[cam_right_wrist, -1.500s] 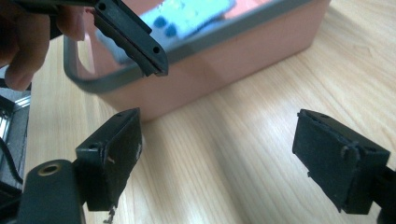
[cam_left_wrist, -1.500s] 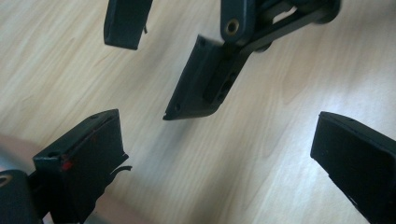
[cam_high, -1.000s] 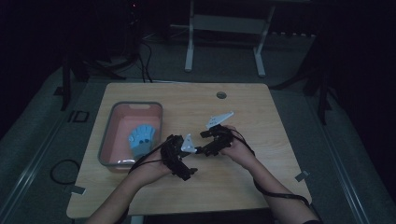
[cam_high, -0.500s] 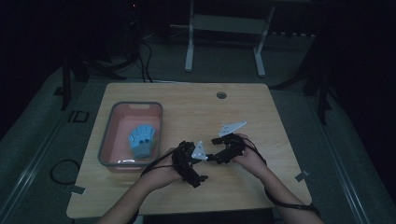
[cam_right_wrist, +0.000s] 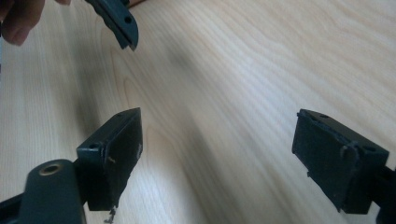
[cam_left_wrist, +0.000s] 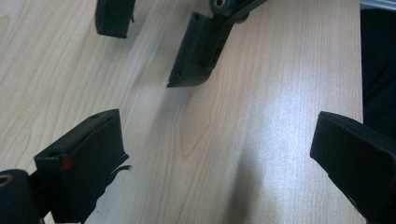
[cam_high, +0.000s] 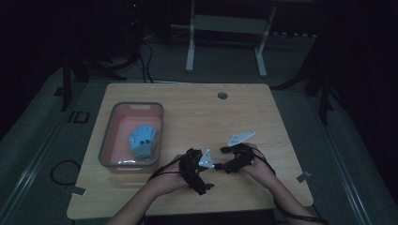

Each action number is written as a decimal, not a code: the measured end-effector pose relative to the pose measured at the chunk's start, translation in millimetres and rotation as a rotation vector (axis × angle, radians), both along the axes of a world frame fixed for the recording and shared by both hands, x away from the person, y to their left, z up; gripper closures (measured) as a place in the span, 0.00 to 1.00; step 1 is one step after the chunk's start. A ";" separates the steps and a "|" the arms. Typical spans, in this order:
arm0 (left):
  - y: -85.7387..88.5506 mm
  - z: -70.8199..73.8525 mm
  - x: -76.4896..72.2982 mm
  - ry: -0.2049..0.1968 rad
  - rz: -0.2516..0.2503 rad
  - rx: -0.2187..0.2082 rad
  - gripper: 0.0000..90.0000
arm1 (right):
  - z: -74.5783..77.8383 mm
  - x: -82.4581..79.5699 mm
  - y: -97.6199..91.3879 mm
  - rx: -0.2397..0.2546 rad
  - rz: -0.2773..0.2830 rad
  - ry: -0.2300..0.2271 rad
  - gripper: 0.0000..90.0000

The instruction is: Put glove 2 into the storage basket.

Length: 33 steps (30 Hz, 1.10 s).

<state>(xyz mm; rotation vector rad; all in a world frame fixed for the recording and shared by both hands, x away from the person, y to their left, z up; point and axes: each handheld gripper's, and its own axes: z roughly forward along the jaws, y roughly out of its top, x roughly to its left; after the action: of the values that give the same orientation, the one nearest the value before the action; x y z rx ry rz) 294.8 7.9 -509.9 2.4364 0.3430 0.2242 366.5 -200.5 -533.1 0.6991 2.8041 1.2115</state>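
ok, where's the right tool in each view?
High view: the right tool sits low and right of centre, in the person's right hand, with its grey plate up and behind it.
Left gripper view: the right tool comes in from the top edge, left of centre, as two black jaws set apart.
Right gripper view: the right tool frames the bottom, its own jaws wide open.
Shared landmark: the light wooden table beneath it.

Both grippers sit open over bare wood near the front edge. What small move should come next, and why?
Probably swing the left gripper toward the pink bin: both it and the right gripper are open and empty, and the blue item inside is the nearest thing to grasp.
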 end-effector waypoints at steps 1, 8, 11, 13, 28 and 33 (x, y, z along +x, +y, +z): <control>-0.8 -1.0 -0.7 0.001 -0.002 -0.004 0.04 | -2.1 -1.6 -2.4 -0.001 -0.004 0.001 0.18; -8.0 -8.8 -6.3 0.019 -0.023 -0.029 0.04 | -15.2 -12.9 -18.2 -0.008 -0.023 0.007 0.18; -12.3 -13.9 -9.0 0.026 -0.036 -0.027 0.04 | -19.9 -15.6 -24.8 -0.007 -0.035 0.016 0.17; -15.0 -16.9 -10.8 0.028 -0.040 -0.029 0.04 | -21.4 -17.5 -28.5 -0.008 -0.042 0.007 0.17; -22.5 -36.0 -20.3 0.047 -0.063 -0.040 0.04 | -25.2 -31.4 -44.5 -0.018 -0.057 -0.038 0.17; -22.9 -40.7 -21.9 0.039 -0.059 -0.039 0.04 | -25.6 -35.7 -46.8 -0.019 -0.056 -0.064 0.17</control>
<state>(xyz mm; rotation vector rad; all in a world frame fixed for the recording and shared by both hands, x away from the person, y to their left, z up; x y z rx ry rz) 272.9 -15.0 -550.6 2.4115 0.2894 0.1435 330.7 -247.3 -558.7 0.7194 2.7212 1.1742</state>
